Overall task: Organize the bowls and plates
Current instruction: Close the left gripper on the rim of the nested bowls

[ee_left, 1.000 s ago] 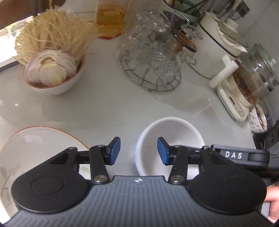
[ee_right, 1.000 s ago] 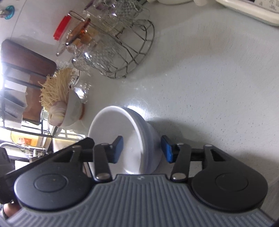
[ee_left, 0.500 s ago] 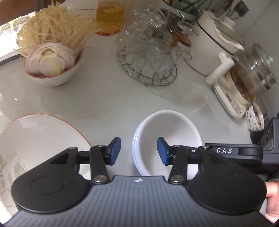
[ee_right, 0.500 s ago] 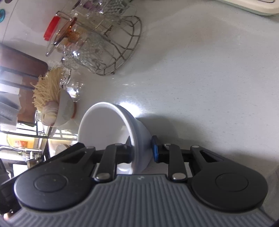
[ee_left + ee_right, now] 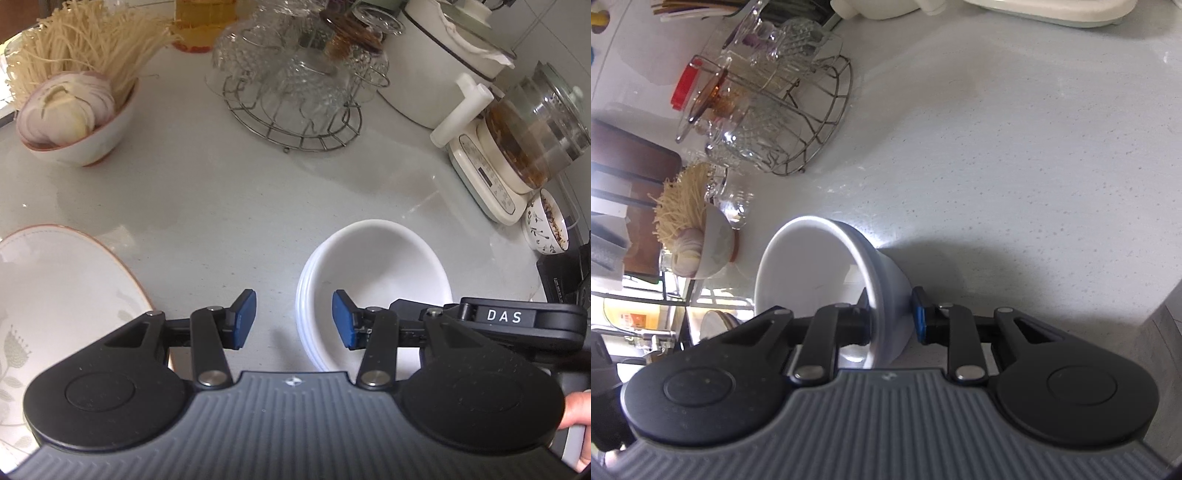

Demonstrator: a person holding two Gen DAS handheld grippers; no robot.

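Your left hand-held gripper point(image 5: 293, 319) hangs open between the plate point(image 5: 55, 295) on its left and the bowls point(image 5: 373, 273) on its right, whose rim your right hand-held gripper point(image 5: 892, 317) pinches; sorting looks barely begun.

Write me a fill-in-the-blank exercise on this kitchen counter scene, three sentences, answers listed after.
1. The right gripper is shut on the rim of a white ____.
2. The left gripper is open and holds ____.
3. The glasses sit in a round rack made of ____.

Missing words: bowl; nothing; wire
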